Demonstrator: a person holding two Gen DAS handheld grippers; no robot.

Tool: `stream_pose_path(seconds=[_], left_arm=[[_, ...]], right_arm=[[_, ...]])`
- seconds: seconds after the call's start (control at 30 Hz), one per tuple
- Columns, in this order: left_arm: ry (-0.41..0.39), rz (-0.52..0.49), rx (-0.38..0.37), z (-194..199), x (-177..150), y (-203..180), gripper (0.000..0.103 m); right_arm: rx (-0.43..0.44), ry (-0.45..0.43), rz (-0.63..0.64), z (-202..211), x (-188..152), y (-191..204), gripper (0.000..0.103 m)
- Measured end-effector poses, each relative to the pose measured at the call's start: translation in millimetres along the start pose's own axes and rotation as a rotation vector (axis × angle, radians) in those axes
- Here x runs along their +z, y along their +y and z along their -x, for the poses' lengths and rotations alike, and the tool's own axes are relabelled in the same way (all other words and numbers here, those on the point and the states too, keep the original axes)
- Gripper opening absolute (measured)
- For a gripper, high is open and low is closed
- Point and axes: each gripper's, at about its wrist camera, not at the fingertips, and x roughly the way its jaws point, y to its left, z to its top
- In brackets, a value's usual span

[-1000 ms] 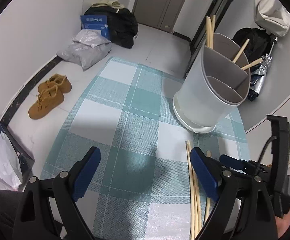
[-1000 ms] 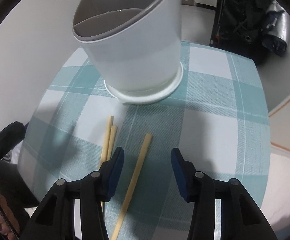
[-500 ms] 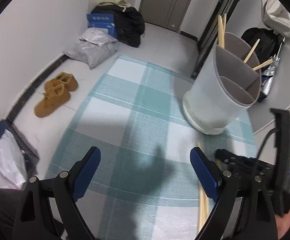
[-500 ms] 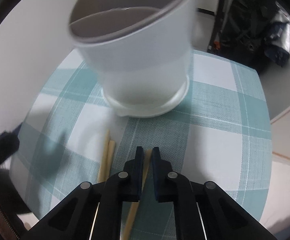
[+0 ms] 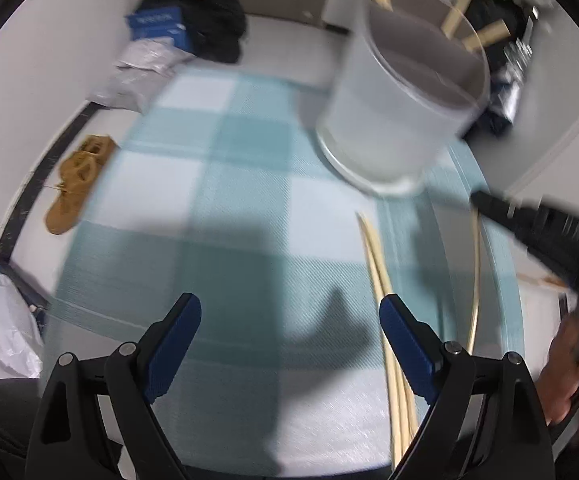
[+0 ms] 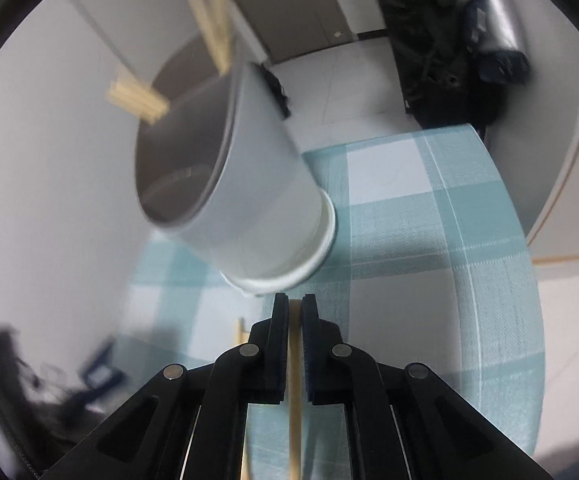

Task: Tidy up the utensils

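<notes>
My right gripper (image 6: 295, 304) is shut on a wooden chopstick (image 6: 294, 384), lifted off the checked tablecloth (image 6: 429, 240). Just ahead of it stands the grey divided utensil holder (image 6: 241, 184) with several chopsticks (image 6: 213, 36) sticking out. In the left wrist view the same holder (image 5: 401, 120) stands at the far right of the cloth, and the held chopstick (image 5: 476, 276) hangs from the right gripper (image 5: 485, 204), blurred. My left gripper (image 5: 289, 340) is open above the cloth, with two loose chopsticks (image 5: 385, 308) lying beside its right finger (image 5: 405, 344).
The round table's edge (image 5: 505, 280) runs close on the right. On the floor lie tan shoes (image 5: 77, 184), a grey bag (image 5: 141, 72), a blue box (image 5: 157, 28) and dark bags (image 5: 205, 24). A hand (image 5: 565, 364) grips the right tool.
My right gripper closed on one chopstick, lifted it off the cloth and rolled toward the holder. The left gripper stayed open and dipped a little; two chopsticks stay on the cloth.
</notes>
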Motion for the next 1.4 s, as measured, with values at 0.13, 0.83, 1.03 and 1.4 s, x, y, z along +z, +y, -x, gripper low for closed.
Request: stream_pose_path(seconds=[0.13, 0.83, 1.03, 1.4], left_arm=[[0.057, -0.070, 0.024, -10, -11, -16, 0.088], [0.101, -0.150, 0.157, -26, -5, -30, 0.088], [0.106, -0.137, 0.184, -35, 12, -30, 0.084], [0.131, -0.158, 0.177, -40, 26, -52, 0.005]], right_arm=[[0.047, -0.042, -0.091, 17, 1, -14, 0.006], [0.084, -0.167, -0.201, 62, -9, -42, 0.006], [0.075, -0.182, -0.157, 66, -9, -33, 0.006], [0.091, -0.205, -0.161, 69, -7, -33, 0.006]])
